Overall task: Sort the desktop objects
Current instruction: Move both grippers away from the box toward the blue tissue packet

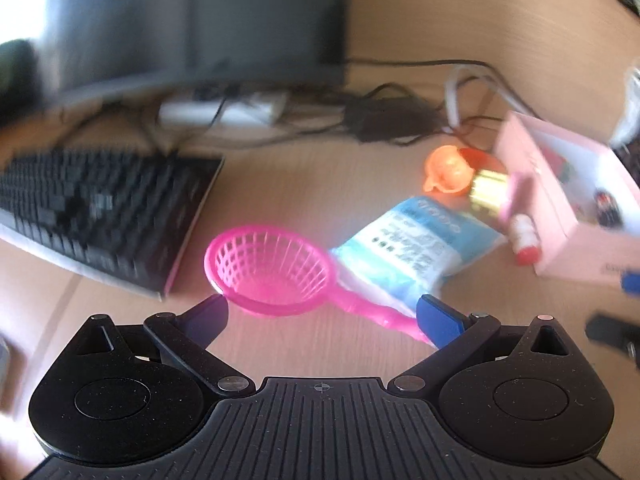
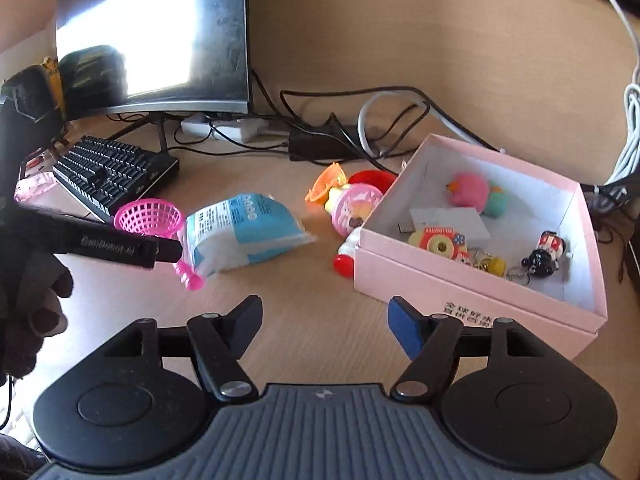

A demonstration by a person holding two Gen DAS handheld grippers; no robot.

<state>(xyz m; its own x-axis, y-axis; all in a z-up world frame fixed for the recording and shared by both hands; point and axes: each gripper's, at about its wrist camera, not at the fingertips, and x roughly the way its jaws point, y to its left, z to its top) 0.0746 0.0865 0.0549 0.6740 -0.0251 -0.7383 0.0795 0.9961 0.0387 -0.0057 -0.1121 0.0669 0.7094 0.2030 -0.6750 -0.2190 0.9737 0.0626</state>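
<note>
From the left wrist view, the left tool [image 1: 322,314] hangs over the wooden worktop [image 1: 320,184] with its 2 fingers spread wide and nothing pinched; a pink strainer [image 1: 268,266] lies just ahead of them, its handle running toward the right finger (the picture is blurred). A blue and white packet [image 1: 412,240] lies just beside the strainer, and past it a toy bottle [image 1: 480,184] rests against a pink box [image 1: 560,200]. A black keyboard [image 1: 100,212] sits to the left under a monitor [image 1: 192,20]. From the right wrist view, the right tool [image 2: 325,322] is also spread, holding nothing, above bare worktop [image 2: 312,292] near the front corner of the pink box [image 2: 460,280], which holds small toys, among them a toy camera [image 2: 440,242] and a small figure [image 2: 546,256]. The left tool [image 2: 160,250] reaches in from the left, next to the strainer [image 2: 150,218] and the packet [image 2: 240,232].
</note>
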